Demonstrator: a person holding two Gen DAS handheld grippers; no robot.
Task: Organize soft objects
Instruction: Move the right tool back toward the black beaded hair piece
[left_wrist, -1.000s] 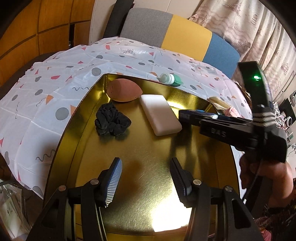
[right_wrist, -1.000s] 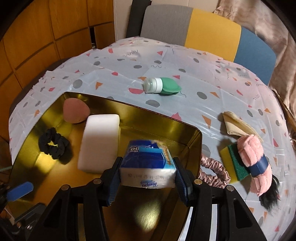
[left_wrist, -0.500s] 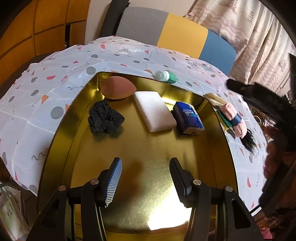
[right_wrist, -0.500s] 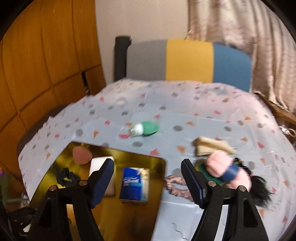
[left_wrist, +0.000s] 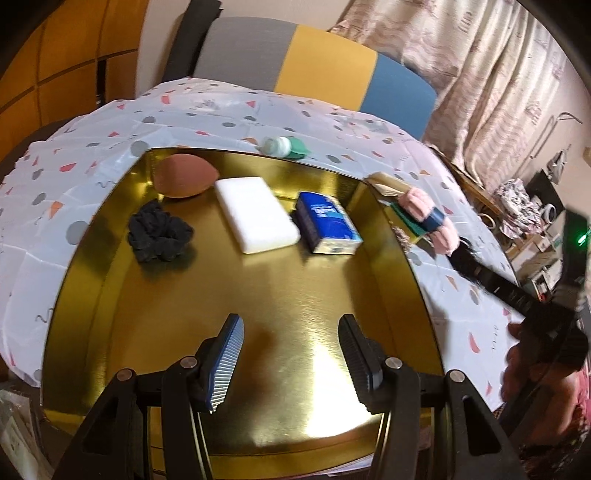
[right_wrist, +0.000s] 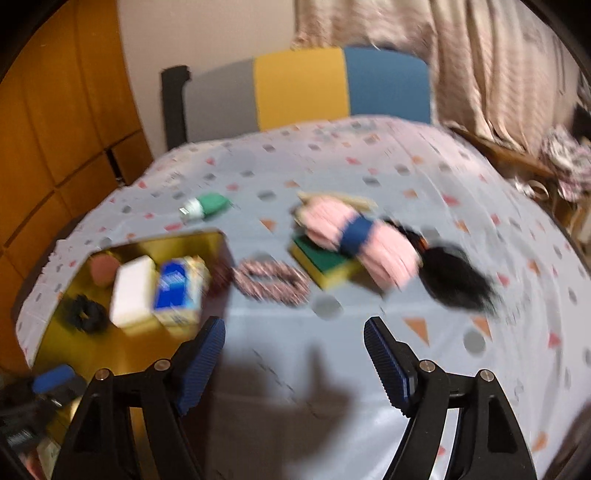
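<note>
Left wrist view: the tissue pack (left_wrist: 328, 225) now lies in the gold tray (left_wrist: 74, 295) just beside the white sponge (left_wrist: 256, 214), released. The right gripper (right_wrist: 295, 365), jaws apart and empty after opening, swings toward the pink scrunchie (right_wrist: 271, 280). The left gripper (left_wrist: 291, 354) hangs open over the tray.

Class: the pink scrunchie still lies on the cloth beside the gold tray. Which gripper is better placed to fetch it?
Right. The right gripper hangs open over the cloth facing the pink scrunchie; the left gripper hovers over the tray.
</note>
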